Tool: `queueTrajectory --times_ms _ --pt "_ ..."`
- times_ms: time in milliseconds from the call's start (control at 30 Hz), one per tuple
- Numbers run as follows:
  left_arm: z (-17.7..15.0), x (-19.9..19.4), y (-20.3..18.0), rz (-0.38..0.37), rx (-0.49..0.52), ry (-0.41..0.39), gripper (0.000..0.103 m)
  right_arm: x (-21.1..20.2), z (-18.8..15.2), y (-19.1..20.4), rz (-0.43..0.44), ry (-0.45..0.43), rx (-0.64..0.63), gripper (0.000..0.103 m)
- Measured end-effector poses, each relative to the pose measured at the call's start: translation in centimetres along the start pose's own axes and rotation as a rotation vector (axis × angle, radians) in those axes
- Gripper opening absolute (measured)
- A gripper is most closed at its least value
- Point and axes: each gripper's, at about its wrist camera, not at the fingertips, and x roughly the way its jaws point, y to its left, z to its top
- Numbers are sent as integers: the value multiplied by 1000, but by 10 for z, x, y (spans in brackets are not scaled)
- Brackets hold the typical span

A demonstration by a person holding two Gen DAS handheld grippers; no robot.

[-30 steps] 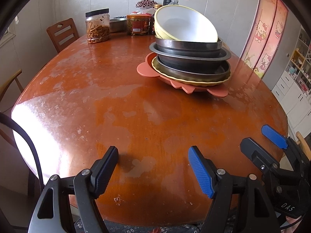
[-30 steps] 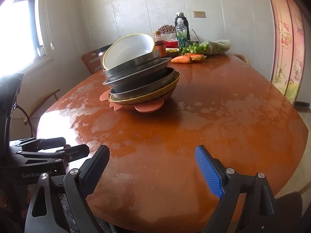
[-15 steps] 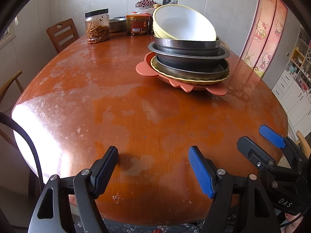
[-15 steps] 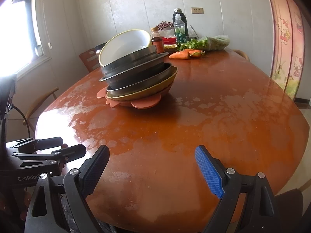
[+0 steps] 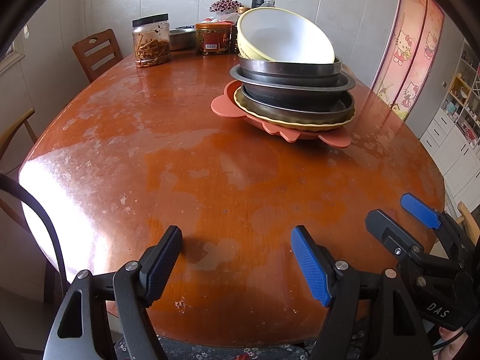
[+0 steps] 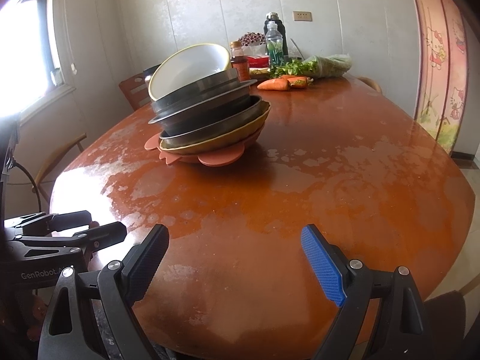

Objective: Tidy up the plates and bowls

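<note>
A stack of dishes stands on the round wooden table (image 5: 180, 165). A white bowl with a yellow rim (image 5: 285, 37) lies tilted on top of dark metal bowls (image 5: 294, 79), an olive fluted plate (image 5: 300, 120) and a pink flower-shaped plate (image 5: 333, 139). The stack also shows in the right wrist view, with the white bowl (image 6: 192, 66) and the pink plate (image 6: 219, 159). My left gripper (image 5: 237, 258) is open and empty over the near table edge. My right gripper (image 6: 237, 258) is open and empty beside it, and shows in the left wrist view (image 5: 399, 213).
A jar of snacks (image 5: 151, 40), a second jar (image 5: 213, 39) and a metal bowl (image 5: 181, 37) stand at the far edge. Carrots (image 6: 279, 84), greens (image 6: 318, 66) and bottles (image 6: 274, 45) lie at the far right end. Wooden chairs (image 5: 96, 52) surround the table.
Both grippers have drawn slightly back and shifted a little; the stack of dishes looks the same. Both stay open and empty.
</note>
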Motion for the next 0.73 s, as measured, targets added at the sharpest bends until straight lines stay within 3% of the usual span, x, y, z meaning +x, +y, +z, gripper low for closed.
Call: queueTrajectory --times_ms 733 --pt "-1 -1 4 6 -9 -1 75 -5 6 -5 -40 -17 -23 91"
